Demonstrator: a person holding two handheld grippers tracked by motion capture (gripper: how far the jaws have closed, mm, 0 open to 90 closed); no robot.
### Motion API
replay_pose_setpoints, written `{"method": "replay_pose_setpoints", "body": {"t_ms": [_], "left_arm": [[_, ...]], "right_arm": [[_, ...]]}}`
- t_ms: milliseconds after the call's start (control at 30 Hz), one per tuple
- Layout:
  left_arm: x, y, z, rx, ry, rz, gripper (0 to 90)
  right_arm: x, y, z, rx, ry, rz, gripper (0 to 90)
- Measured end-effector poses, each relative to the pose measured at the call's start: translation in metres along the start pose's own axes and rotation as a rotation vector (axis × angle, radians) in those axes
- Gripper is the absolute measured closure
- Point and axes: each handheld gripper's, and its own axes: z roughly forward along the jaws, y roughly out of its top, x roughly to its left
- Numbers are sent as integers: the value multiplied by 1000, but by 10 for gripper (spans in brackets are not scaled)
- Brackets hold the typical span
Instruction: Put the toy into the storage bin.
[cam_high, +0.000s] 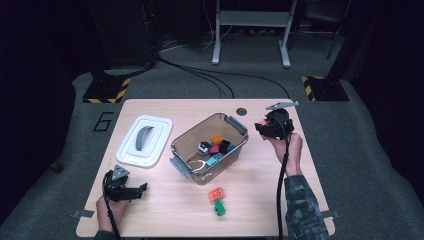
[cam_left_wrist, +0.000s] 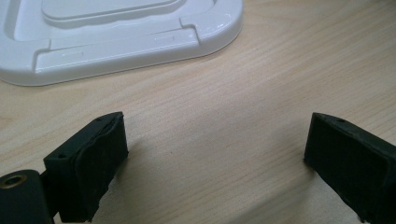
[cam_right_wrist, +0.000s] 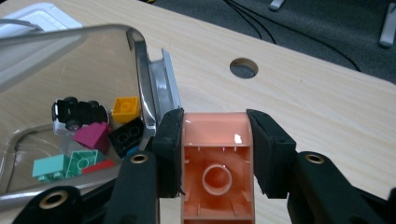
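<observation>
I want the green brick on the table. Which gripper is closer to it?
Left. The left gripper sits low on the table, left of the green brick. The right gripper, clamping a peach brick, is farther off beyond the bin.

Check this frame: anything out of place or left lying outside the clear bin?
Two bricks, one red and one green, lie loose on the table in front of the clear bin. The white lid is off, lying to the bin's left. Nothing looks spilled or damaged.
</observation>
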Motion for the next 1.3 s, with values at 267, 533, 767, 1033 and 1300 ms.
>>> {"method": "replay_pose_setpoints", "body": {"t_ms": [267,533,767,1033,1300], "left_arm": [[0,0,0,-1,0,-1,58],[0,0,0,0,0,0,58],[0,0,0,1,0,1,59],[1,0,0,7,-1,9,59],[0,0,0,-3,3,7,59]], "right_arm": [[14,20,-1,-38,11,-43,585],[39,28,10,-45,70,-79,584],[64,29,18,-69,135,-94,584],[92,14,31,-71,220,-106,584],[114,-6,36,-53,266,-133,584]]}}
